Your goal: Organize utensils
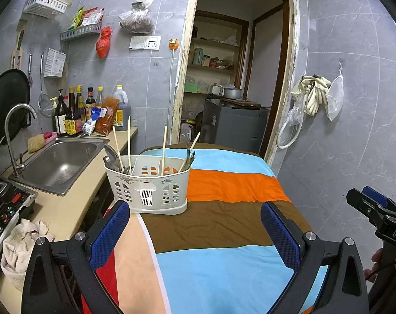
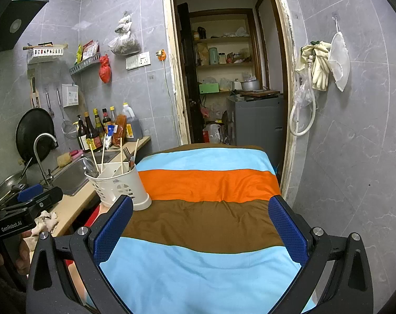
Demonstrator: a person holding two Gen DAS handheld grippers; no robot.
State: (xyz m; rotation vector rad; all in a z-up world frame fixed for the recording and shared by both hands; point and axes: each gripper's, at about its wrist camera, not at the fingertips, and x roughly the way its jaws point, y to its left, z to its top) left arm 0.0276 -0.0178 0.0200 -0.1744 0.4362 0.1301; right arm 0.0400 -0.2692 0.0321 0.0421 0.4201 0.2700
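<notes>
The caddy point(image 1: 148, 183) wall hides the chopsticks' point(image 1: 129, 141) lower ends.

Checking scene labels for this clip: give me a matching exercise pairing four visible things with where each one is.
Things:
1. utensil holder
2. red bag
3. rubber gloves
4. sauce bottles

Places:
A. counter behind the sink
B. left edge of the striped cloth
C. wall hook right of the doorway
D. wall left of the light switch

Pairs: 1-B, 2-D, 3-C, 4-A
</notes>
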